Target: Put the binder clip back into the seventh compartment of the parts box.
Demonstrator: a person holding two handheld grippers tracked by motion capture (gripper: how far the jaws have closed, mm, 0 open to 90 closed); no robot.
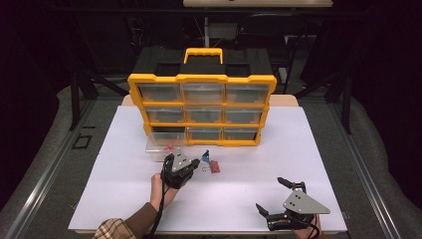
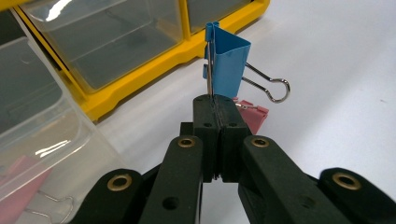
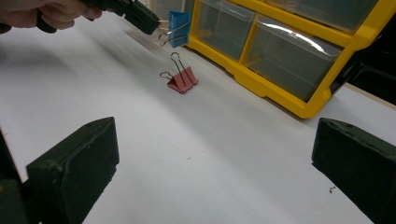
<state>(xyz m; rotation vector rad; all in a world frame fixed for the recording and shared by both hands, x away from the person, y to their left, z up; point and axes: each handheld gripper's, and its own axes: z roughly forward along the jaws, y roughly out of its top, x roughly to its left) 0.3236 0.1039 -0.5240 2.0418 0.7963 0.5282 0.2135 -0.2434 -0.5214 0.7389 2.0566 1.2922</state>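
My left gripper (image 2: 218,105) is shut on one wire handle of a blue binder clip (image 2: 227,60), which hangs just off the white table top. In the high view that gripper (image 1: 197,161) and the blue clip (image 1: 205,155) are in front of the yellow drawer organizer (image 1: 202,78). A pink binder clip (image 1: 214,167) lies on the table right beside it, also seen as the pink clip (image 3: 183,80) below the blue clip (image 3: 179,21). My right gripper (image 1: 270,194) stands open near the front right edge, jaws wide and nothing between them (image 3: 210,158).
A clear plastic drawer (image 1: 158,147) sits pulled out on the table at the organizer's lower left; it holds pink clips (image 2: 21,189). The organizer's other drawers (image 3: 285,42) are pushed in. The white table top (image 1: 308,149) drops off to dark floor on both sides.
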